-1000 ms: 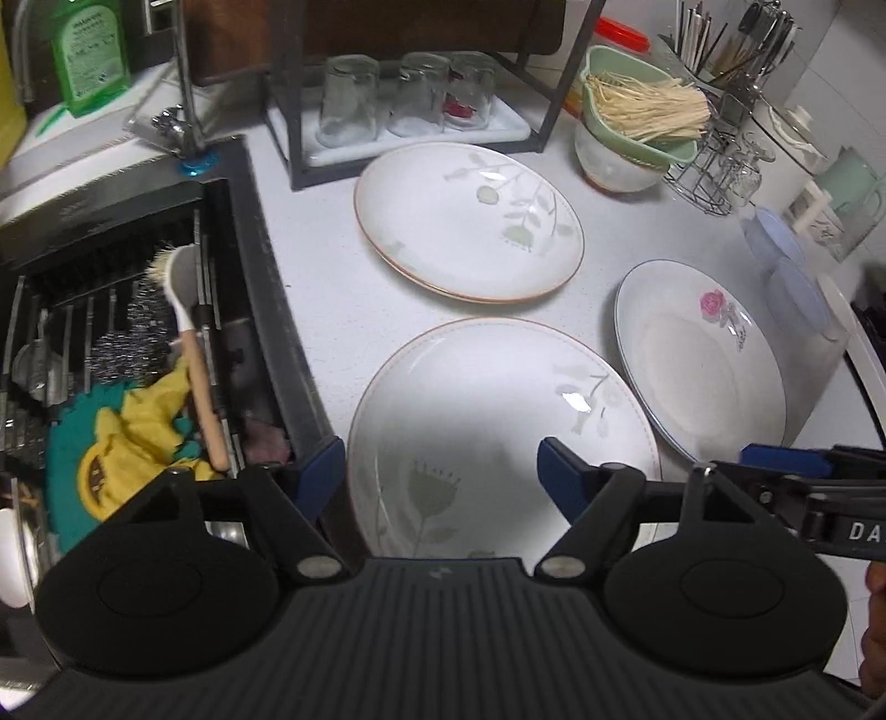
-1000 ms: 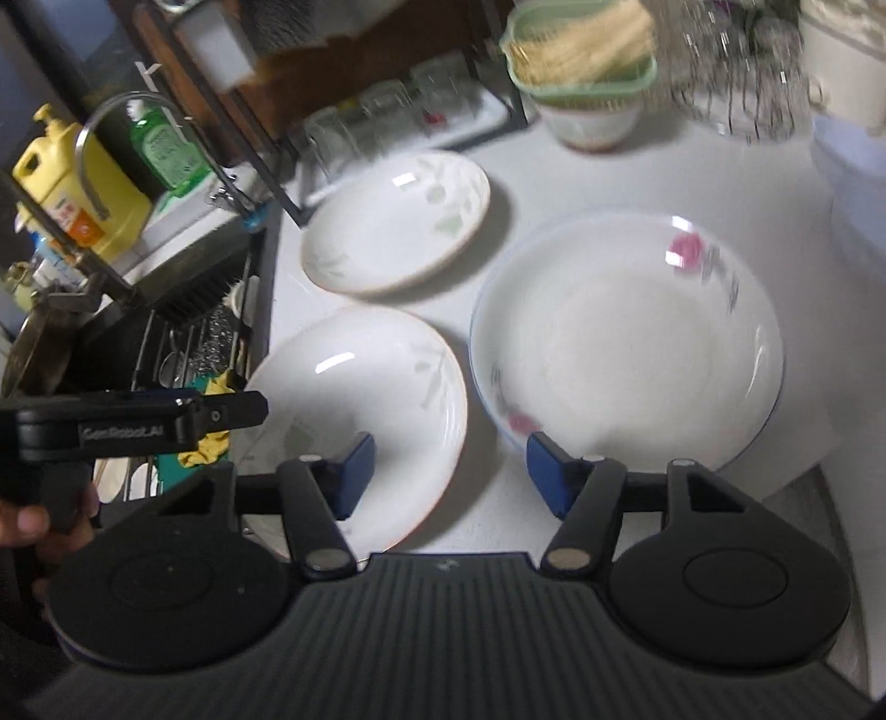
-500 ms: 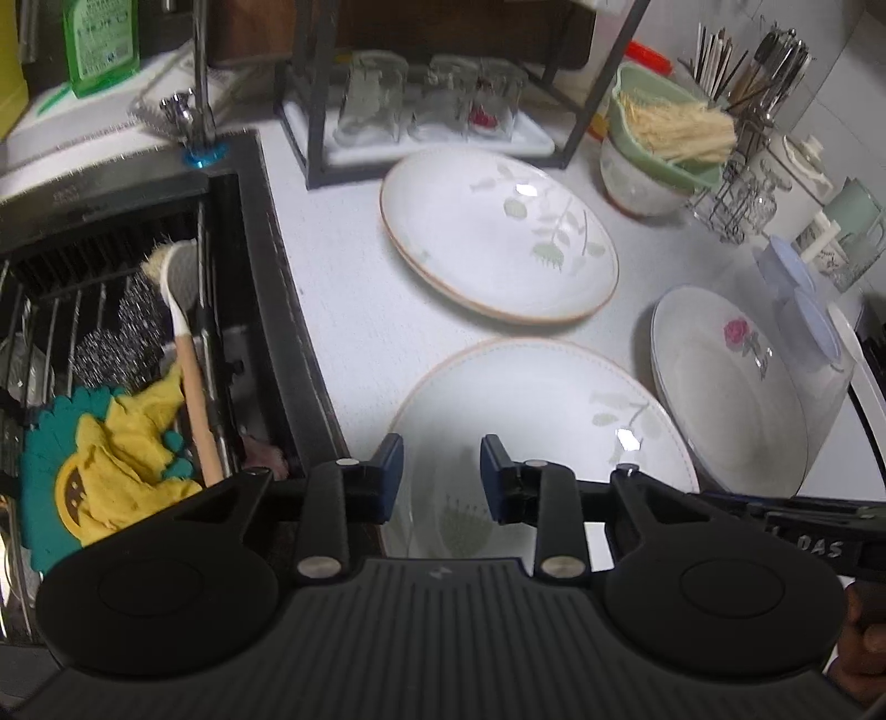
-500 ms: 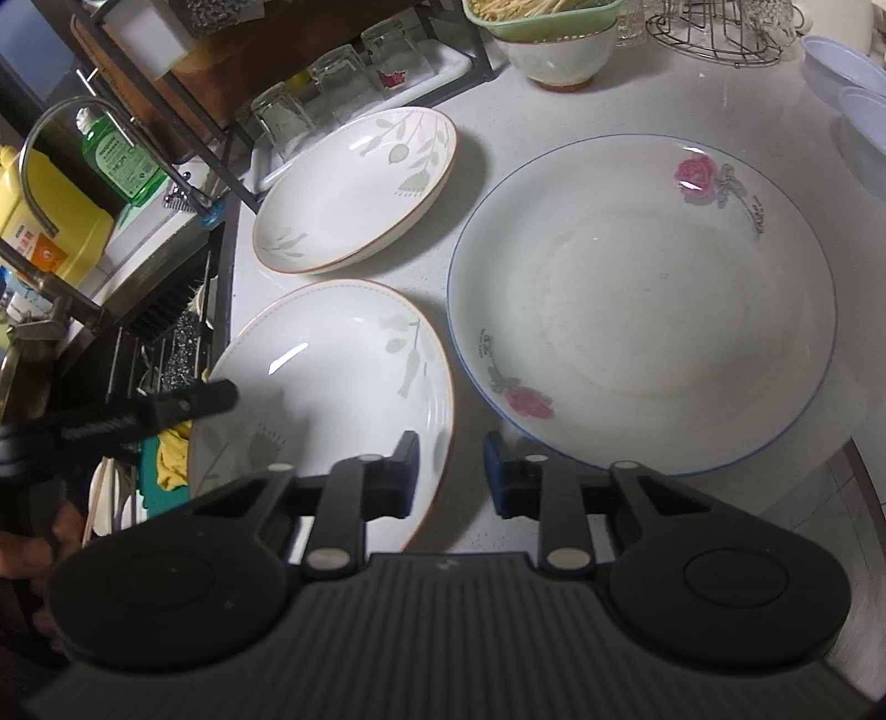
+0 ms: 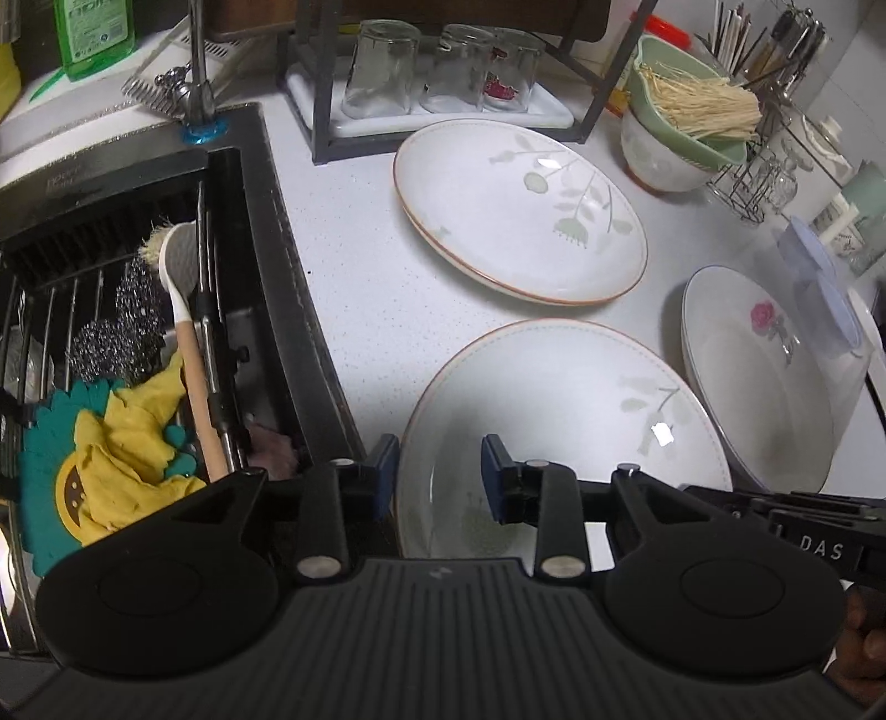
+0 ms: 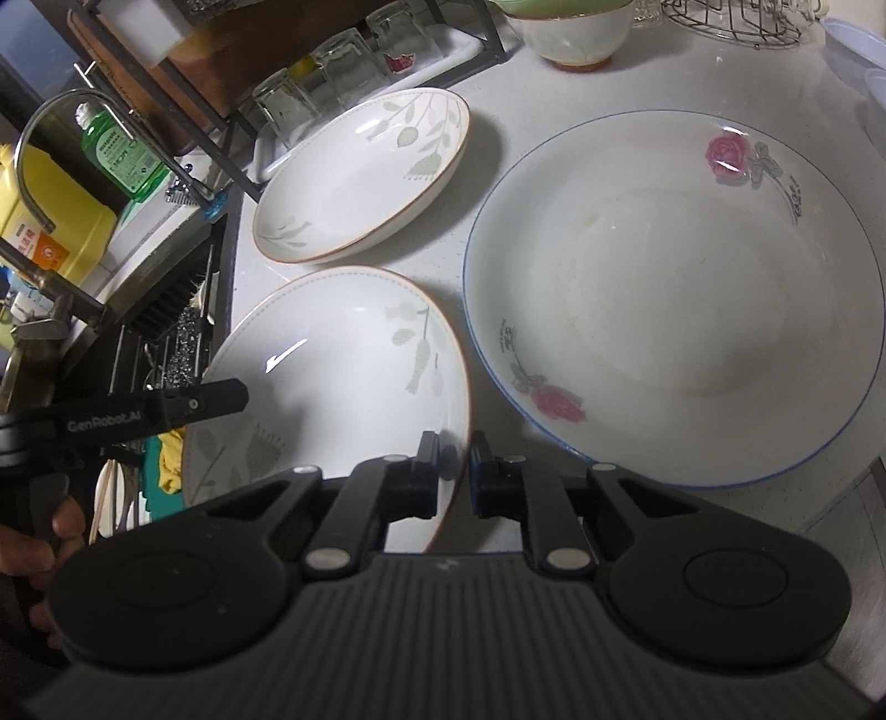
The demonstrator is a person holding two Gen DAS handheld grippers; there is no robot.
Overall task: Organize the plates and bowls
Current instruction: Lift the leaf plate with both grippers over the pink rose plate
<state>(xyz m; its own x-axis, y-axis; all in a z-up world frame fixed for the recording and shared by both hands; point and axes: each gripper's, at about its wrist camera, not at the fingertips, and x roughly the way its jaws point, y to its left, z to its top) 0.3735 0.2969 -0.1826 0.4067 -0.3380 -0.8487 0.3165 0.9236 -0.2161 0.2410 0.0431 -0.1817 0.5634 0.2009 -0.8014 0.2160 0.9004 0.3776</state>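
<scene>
White plate [image 6: 343, 382] rim pinched between right tongs [image 6: 454, 459].

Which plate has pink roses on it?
The blue-rimmed plate on the right. The other two plates have orange-brown rims and pale green leaves.

Three upturned glasses [image 5: 443, 72] stand on a far tray. A green soap bottle [image 5: 97, 36] and dish brush [image 5: 185, 332] sit left by the sink [image 5: 266, 232]

Near rim of the white leaf-patterned plate [image 5: 559, 399] hidden behind the gripper body; yellow plastic jug [image 6: 50, 221] cut by the left edge; green soap bottle's [image 5: 94, 33] label too small to read
</scene>
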